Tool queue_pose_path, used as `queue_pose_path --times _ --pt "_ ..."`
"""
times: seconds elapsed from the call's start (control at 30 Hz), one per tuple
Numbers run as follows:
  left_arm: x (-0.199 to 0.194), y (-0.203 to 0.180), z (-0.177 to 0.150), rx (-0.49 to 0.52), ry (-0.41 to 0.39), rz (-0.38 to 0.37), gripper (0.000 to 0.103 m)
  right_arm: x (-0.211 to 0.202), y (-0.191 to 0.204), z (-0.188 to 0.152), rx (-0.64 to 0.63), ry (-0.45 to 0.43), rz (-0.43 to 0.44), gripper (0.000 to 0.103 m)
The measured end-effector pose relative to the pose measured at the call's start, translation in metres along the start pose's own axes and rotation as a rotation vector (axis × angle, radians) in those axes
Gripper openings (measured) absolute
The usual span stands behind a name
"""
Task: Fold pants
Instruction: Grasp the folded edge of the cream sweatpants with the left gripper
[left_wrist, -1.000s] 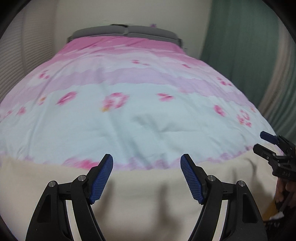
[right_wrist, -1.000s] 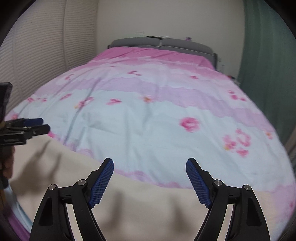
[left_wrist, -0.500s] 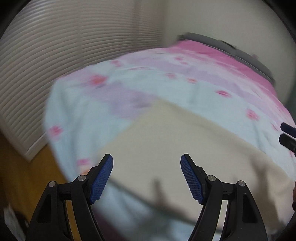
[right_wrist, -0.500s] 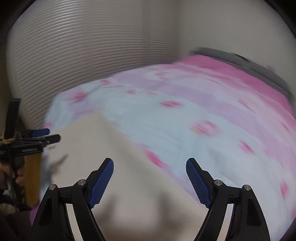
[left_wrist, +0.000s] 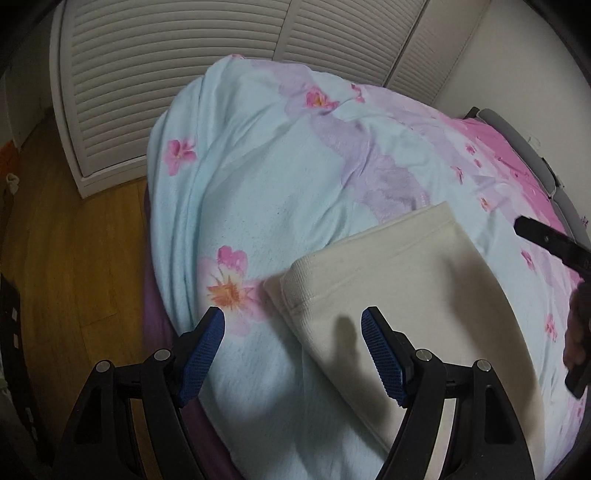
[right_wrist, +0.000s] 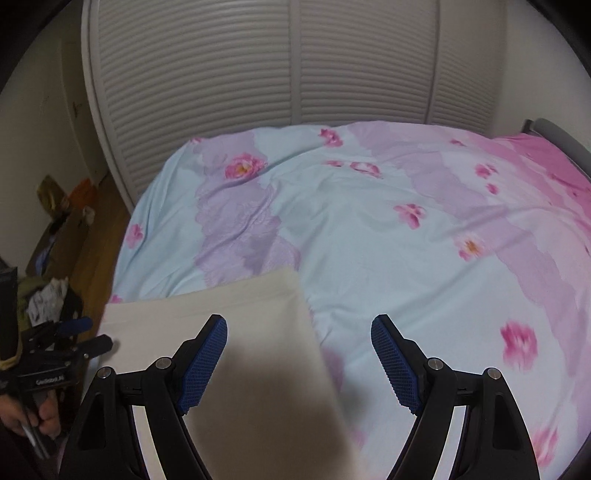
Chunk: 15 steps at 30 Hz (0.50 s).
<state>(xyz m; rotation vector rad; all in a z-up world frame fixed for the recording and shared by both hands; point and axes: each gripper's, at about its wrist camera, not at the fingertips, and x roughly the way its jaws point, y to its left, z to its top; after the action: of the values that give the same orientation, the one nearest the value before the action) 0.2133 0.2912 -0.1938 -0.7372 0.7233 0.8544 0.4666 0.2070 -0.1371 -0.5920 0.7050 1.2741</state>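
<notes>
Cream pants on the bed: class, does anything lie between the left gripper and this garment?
Nothing visible does. The left gripper, jaws open, hovers directly above the hemmed end of the cream pants, which lie flat on the floral duvet. Only bare fabric lies beneath its fingers.

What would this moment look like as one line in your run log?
task: fold pants | left claw: open, holding nothing | right claw: open, holding nothing | cream pants: flat on floral bedspread, ungrasped
</notes>
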Motion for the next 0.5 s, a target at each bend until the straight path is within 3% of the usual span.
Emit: queue_pose_path --times 0.23,0.37,0.5 --pt "0.015 -0.003 0.003 -0.002 0.009 -0.048 0.079 0.040 -0.002 0.021 -0.079 0.091 0.097 0.072" --pt "0.030 0.005 0.003 -0.058 0.075 -0.083 0.087 0.062 0.003 0.024 -0.102 0.135 0.119 0.069" --pt "0.036 0.013 0.003 -0.078 0.032 -0.113 0.091 0.076 0.005 0.023 -0.119 0.155 0.124 0.068"
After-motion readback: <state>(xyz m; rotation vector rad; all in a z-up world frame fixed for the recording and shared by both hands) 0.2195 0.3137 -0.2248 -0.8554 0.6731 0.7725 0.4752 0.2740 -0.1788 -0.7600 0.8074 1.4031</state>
